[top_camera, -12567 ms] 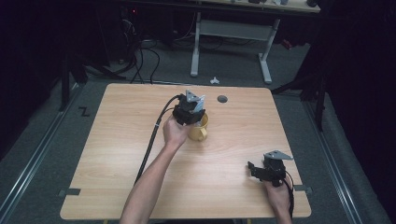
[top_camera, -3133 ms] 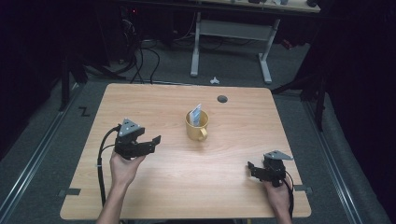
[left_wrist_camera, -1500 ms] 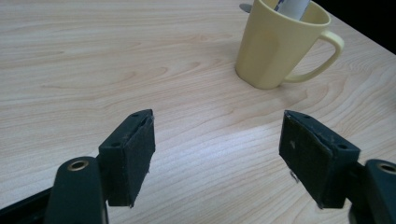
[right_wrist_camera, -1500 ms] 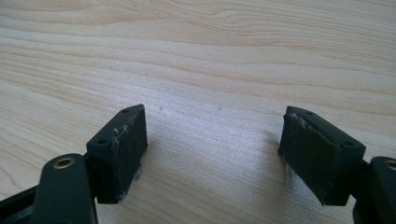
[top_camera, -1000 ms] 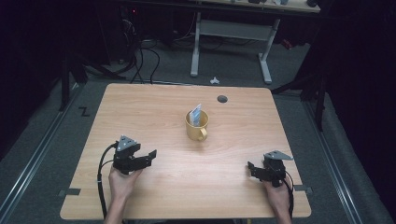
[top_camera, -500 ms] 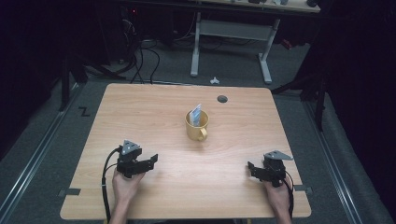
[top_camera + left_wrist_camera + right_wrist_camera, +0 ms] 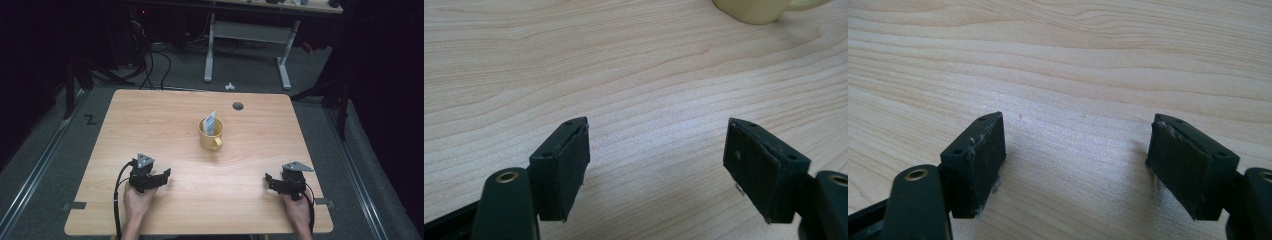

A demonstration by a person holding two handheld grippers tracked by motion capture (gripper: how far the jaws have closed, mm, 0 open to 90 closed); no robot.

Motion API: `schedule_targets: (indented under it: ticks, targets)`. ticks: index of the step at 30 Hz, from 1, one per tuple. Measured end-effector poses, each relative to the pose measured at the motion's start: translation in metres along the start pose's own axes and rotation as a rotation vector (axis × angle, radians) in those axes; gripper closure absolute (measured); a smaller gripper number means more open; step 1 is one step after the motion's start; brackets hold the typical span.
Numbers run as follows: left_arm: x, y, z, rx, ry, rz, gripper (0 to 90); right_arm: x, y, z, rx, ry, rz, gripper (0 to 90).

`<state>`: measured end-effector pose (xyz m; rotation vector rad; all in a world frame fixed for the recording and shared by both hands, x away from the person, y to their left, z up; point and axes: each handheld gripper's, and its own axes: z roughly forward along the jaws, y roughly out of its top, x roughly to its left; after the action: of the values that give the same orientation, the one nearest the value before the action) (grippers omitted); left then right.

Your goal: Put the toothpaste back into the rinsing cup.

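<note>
Near the middle of the table (image 7: 150, 120), a little toward its far edge, stands the yellow mug (image 7: 210, 135), upright, with its handle turned toward my side. A small blue-and-white packet (image 7: 210, 121) stands in it, leaning slightly and sticking up past the rim. Nothing touches the mug; both of my tongs are well apart from it, down by the near edge.

My left gripper (image 7: 165, 175) rests low over the wood at the near left, pointing to the right and a bit toward the mug. In the left gripper view the 2 black jaws stand wide apart with only bare wood grain between them, and the base of the mug (image 7: 756, 10) shows at the top edge, well beyond the fingertips. So this gripper (image 7: 656, 165) is open and holds nothing.

My right gripper (image 7: 269, 179) sits at the near right, pointing left across the table. In the right gripper view its 2 jaws are likewise spread wide over bare wood, gripping nothing (image 7: 1075, 165).

Beyond the mug, near the far edge, there is a round dark cable hole (image 7: 238, 106) in the tabletop. A cable (image 7: 117, 195) loops from the left gripper back past my hand.
</note>
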<state>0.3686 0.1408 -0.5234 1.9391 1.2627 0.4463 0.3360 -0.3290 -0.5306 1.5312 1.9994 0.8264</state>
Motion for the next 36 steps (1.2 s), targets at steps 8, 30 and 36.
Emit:
schedule_targets:
  ticks: [8, 30, 36]
  targets:
    - [-0.004, -0.002, 0.005, 0.007, 0.036, 0.034, 27.2, 0.0, 0.0, 0.0, 0.0, 0.001, -0.001, 23.2]
    - [-0.011, -0.007, 0.013, 0.025, 0.074, 0.067, 27.3, 0.0, 0.0, 0.0, -0.001, 0.001, -0.002, 23.1]
    - [-0.011, -0.007, 0.013, 0.025, 0.078, 0.063, 26.8, 0.0, 0.0, 0.0, 0.0, 0.001, -0.002, 23.2]
